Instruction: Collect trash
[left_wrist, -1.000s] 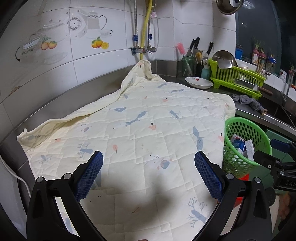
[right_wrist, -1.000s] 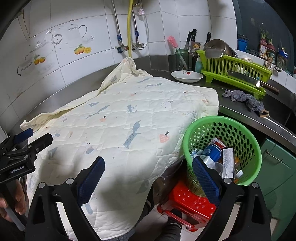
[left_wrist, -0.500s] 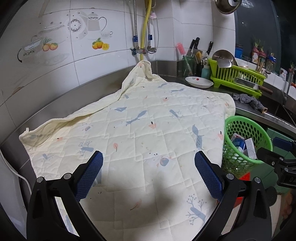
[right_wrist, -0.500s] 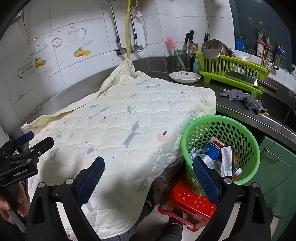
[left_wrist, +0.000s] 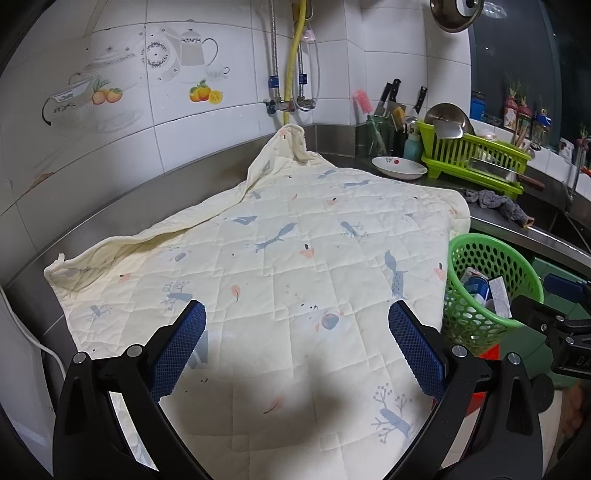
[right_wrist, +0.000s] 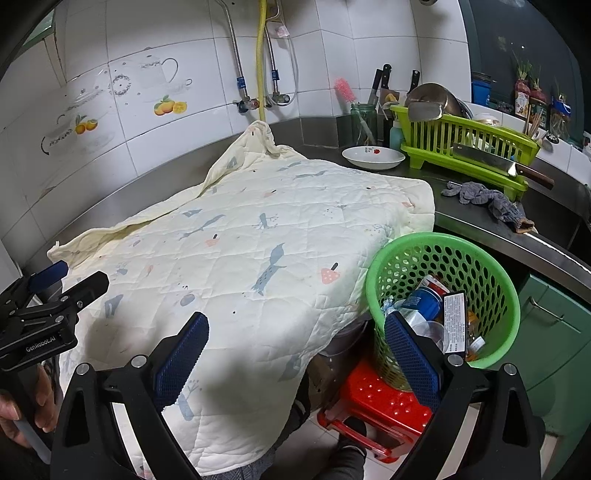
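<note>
A green mesh basket (right_wrist: 491, 254) stands on a red stool (right_wrist: 373, 410) at the right of the counter; it also shows in the left wrist view (left_wrist: 465, 306). It holds trash: a blue can (right_wrist: 423, 297), a printed carton (right_wrist: 454, 314) and clear plastic. A cream quilted cloth (left_wrist: 288, 266) with bird prints covers the counter; it also shows in the right wrist view (right_wrist: 258, 251). My left gripper (left_wrist: 295, 343) is open and empty above the cloth's near part. My right gripper (right_wrist: 295, 354) is open and empty above the cloth's front edge, left of the basket.
On the steel counter behind stand a white dish (right_wrist: 373, 157), a green dish rack (right_wrist: 465, 147) with a cleaver, a jar with knives (right_wrist: 364, 122) and a grey rag (right_wrist: 487, 199). Pipes (right_wrist: 262, 59) run down the tiled wall. A green cabinet (right_wrist: 554, 332) is at right.
Both grippers drifted slightly back and the view shifted a little. Both jaws stay open. The basket and cloth have not moved.
</note>
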